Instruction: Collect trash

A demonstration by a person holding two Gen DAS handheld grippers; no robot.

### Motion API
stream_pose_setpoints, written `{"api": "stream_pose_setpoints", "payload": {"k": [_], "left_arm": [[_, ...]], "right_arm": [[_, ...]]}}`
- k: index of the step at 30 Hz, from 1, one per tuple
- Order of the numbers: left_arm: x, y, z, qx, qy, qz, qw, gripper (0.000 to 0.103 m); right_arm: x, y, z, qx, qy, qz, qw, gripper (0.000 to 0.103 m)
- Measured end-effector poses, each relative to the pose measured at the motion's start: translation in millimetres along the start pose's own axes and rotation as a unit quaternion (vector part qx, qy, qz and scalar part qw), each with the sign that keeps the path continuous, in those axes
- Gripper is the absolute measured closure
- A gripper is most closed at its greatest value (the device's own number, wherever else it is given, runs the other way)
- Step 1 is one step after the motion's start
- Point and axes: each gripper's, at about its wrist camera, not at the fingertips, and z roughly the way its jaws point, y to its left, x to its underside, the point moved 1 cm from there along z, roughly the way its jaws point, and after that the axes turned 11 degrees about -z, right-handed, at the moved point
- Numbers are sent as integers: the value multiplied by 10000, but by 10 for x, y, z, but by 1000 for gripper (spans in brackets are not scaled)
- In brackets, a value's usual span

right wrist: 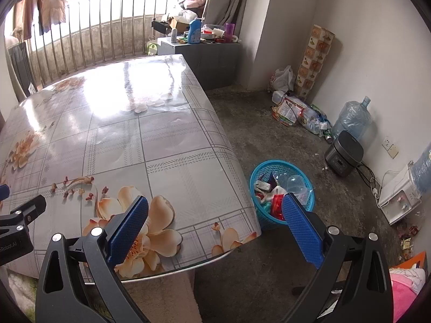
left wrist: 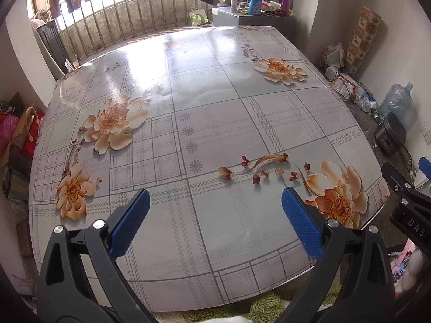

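Floral-print glossy surface (left wrist: 215, 123) shows no trash, blue plastic mesh basket (right wrist: 309, 188) on the floor beside it already holds wrappers and bottles; left gripper (left wrist: 215, 215) and right gripper (right wrist: 215, 218) both wide open, empty—collection looks about finished.

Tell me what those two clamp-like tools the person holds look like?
Each is a black plastic clamp with silver rivets and two flat blue pads with a dimpled, grippy texture. The left gripper and right gripper match. White lettering is printed on each body, only partly readable. No cables or sleeves show.
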Motion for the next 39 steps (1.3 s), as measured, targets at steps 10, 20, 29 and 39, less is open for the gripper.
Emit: {"api": "stream_pose_setpoints", "payload": {"k": [10,20,29,39], "left_arm": [[-510,1029,492,-885,94,-1131,9896,9],[-781,1577,735,-1134,-143,-1547,9813,9],[-834,1578,837,-983,-481,-1541,9820,8],[-810,1586,847,-981,-479,-1539,9820,8]], "right_arm": [[-753,1238,758,-1298,173,-438,9904,6],[-635,2054,590,-1717,182,-546,9835,6],[-173,2223,181,-1685,-218,-927,9811,6],[-93,2213,146,-1692,-523,-925,9798,6]]}}
